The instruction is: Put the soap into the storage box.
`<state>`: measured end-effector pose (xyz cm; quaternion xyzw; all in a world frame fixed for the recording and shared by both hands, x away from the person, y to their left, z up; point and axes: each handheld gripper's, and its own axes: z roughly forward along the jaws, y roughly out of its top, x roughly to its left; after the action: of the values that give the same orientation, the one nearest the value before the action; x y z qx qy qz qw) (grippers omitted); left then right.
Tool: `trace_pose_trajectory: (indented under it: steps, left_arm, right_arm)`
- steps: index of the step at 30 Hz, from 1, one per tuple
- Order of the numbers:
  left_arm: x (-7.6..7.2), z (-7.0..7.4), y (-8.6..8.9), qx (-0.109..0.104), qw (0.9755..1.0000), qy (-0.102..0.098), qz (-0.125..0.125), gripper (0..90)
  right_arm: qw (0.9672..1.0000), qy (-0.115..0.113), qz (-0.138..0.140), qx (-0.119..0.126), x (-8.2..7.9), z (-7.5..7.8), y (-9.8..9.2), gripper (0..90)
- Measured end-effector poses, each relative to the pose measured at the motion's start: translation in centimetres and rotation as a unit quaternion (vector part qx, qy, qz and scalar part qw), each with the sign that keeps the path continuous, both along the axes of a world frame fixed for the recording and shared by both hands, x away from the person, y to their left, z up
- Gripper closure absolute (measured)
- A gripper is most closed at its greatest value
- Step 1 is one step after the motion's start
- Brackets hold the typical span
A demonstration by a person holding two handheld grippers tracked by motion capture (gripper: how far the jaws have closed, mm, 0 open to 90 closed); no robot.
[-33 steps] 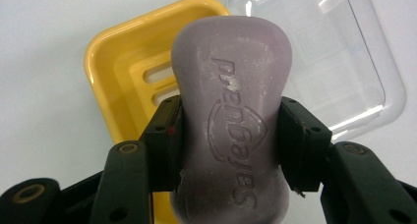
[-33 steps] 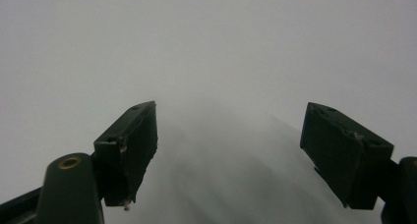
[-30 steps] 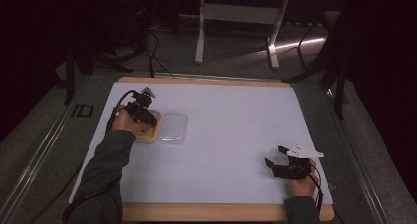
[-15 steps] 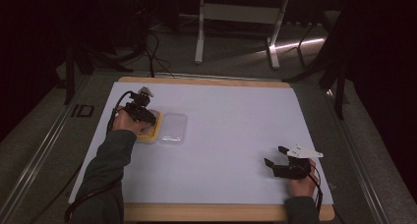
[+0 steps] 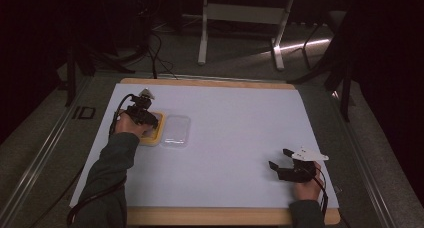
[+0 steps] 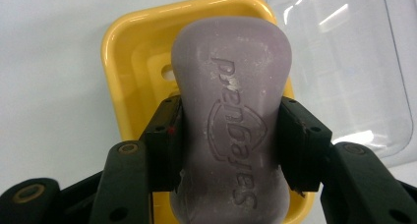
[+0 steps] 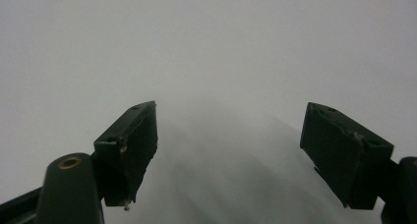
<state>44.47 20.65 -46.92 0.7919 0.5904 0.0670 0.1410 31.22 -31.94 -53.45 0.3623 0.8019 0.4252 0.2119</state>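
While you look down from the high view, your left gripper [image 5: 146,119] sits over the yellow dish [image 5: 153,132] near the left edge of the counter [image 5: 235,123], with the clear lid [image 5: 177,130] lying just beside the dish. Your right gripper [image 5: 281,159] rests well apart near the front right corner, jaws spread and nothing between them.

From the left gripper view, the left gripper [image 6: 227,135] is clamped on the purple soap [image 6: 231,111], one pad on each long side, and the soap hangs over the hollow of the dish [image 6: 123,52]. I judge you are at the step of setting the soap into the dish. Next, lower it squarely into the hollow, then let go; the lid [image 6: 339,67] waits alongside.

From the right gripper view, the right gripper [image 7: 228,145] stands released above bare counter.

Against the earlier high frames, nothing has visibly shifted: both hands, dish and lid lie as before.
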Motion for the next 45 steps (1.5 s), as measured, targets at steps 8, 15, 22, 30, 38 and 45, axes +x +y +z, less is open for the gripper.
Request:
trace_pose_trajectory:
  steps: [8,15,22,30,38,45]
  left_arm:
    - [0.2,-0.6,0.1,0.005,0.9999,0.006,0.007,49.5]
    - [0.3,-1.1,0.2,0.009,0.9998,0.012,0.010,49.4]
    - [0.3,-1.4,0.0,0.018,0.9997,0.012,0.006,49.4]
    - [0.4,-1.8,-0.1,0.023,0.9996,0.018,0.006,49.4]
    - [0.4,-2.0,-0.1,0.032,0.9993,0.017,0.006,49.2]
    - [0.5,-2.1,-0.2,0.038,0.9992,0.014,0.006,48.4]
  right_arm:
    - [0.9999,-0.001,0.003,-0.011,0.0,0.0,0.2,21.5]
    - [1.0000,-0.001,0.003,-0.009,0.0,0.0,0.2,21.5]
    - [1.0000,-0.001,0.002,-0.009,0.0,0.0,0.2,21.5]
    - [1.0000,-0.001,0.002,-0.008,0.0,0.0,0.2,21.5]
    - [1.0000,-0.001,0.002,-0.009,0.0,0.0,0.2,21.5]
    - [1.0000,-0.001,0.002,-0.008,0.0,0.0,0.2,21.4]
